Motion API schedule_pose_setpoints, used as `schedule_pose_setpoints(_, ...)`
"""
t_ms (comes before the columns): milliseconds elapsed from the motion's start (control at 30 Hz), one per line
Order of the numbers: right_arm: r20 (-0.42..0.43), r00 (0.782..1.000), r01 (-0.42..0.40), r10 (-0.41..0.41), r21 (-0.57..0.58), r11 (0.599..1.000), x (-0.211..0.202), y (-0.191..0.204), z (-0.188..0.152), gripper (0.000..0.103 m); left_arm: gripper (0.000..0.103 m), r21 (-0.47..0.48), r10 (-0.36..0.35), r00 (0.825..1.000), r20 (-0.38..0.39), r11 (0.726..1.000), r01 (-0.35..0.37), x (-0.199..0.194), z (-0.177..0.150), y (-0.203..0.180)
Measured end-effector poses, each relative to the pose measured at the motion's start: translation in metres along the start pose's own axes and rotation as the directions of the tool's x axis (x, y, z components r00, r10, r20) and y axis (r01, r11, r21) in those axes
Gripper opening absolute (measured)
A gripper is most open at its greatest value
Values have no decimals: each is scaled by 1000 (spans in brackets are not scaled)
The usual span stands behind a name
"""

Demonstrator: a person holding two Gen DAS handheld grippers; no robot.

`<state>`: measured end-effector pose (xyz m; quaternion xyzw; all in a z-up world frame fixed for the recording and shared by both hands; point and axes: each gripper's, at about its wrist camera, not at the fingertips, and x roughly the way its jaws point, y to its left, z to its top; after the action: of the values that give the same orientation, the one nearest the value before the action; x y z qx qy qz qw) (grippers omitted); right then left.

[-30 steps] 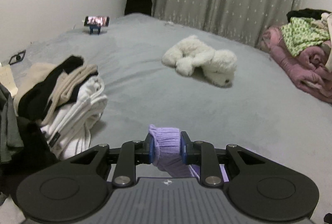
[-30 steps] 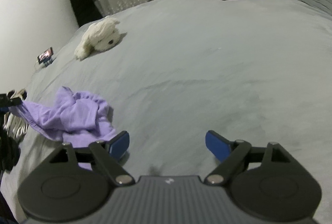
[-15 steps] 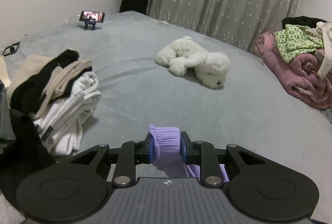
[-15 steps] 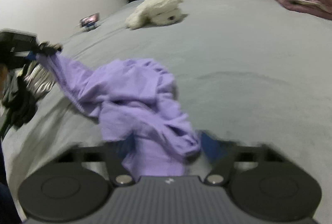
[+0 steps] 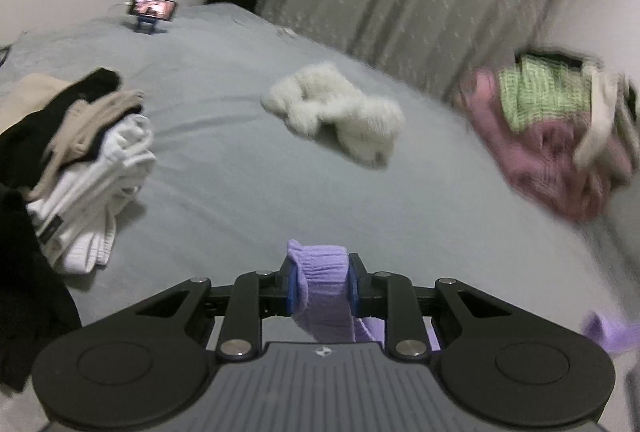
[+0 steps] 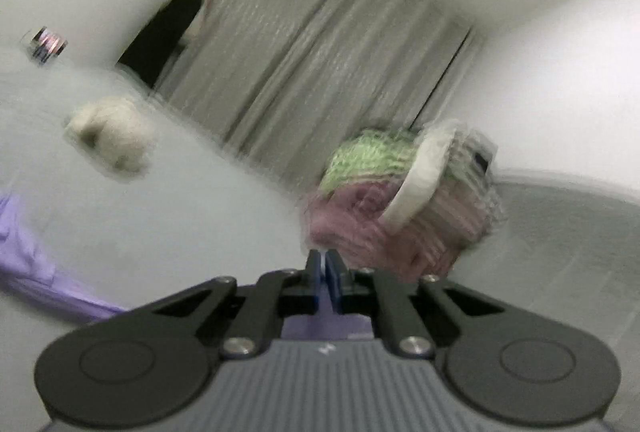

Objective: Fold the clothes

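Left tool (image 5: 320,282): black two-finger frame, blue pads, tilted down toward the bed; jaws partly closed, pads pressing both sides of a bunched purple garment (image 5: 322,274).

Right tool (image 6: 326,278): same build, rolled to one side, pointing near level; jaws brought together, pads almost touching, purple cloth showing beneath them; view blurred.

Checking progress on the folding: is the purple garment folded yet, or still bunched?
Still bunched, not folded. The purple garment sits crumpled between the left gripper jaws, and more of it trails loose under the right gripper.
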<state>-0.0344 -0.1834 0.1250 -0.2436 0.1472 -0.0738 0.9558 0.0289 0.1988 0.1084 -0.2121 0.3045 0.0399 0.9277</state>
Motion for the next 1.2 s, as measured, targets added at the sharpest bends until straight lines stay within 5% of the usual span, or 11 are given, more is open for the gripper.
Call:
schedule_pose_setpoints(100, -140, 979, -145, 150, 46, 988, 18, 4, -17, 32, 23, 42, 43, 998, -36, 998, -42, 10, -4, -7)
schedule_pose_setpoints(167, -161, 968, -189, 194, 42, 981, 22, 10, -19, 58, 24, 43, 61, 997, -47, 997, -59, 14, -5, -8)
schedule_pose_setpoints(267, -153, 949, -263, 275, 95, 960, 22, 14, -13, 65, 25, 33, 56, 996, -62, 998, -54, 15, -7, -5)
schedule_pose_setpoints(433, -176, 901, -359, 396, 209, 910, 43, 16, -8, 65, 26, 29, 84, 994, -73, 996, -82, 15, -7, -1)
schedule_pose_setpoints(600, -186, 853, -414, 487, 325, 850, 73, 15, -6, 63, 38, -19, 123, 990, -71, 992, -124, 14, -2, 13)
schedule_pose_setpoints(700, -178, 806, -487, 565, 342, 804, 82, 28, -5, 63, 39, 2, 121, 988, -93, 993, -121, 16, -4, 13)
schedule_pose_setpoints(833, -139, 742, -608, 656, 274, 746, 76, 52, 6, 61, 42, 85, 104, 986, -129, 992, -94, 21, -14, 1)
schedule_pose_setpoints(933, -148, 728, -629, 669, 243, 738, 78, 63, 11, 59, 44, 189, 25, 978, -209, 982, 16, 24, -29, -22)
schedule_pose_setpoints(1000, -173, 722, -622, 670, 262, 738, 87, 64, 8, 52, 46, 252, -70, 965, -252, 958, 135, 17, -42, -39)
schedule_pose_setpoints(1067, -220, 719, -596, 659, 291, 748, 97, 61, 1, 32, 49, 340, -136, 949, -286, 911, 233, 10, -57, -58)
schedule_pose_setpoints(1200, -239, 745, -514, 623, 390, 764, 108, 37, -9, 31, 59, 566, -191, 924, -332, 743, 357, -4, -94, -97)
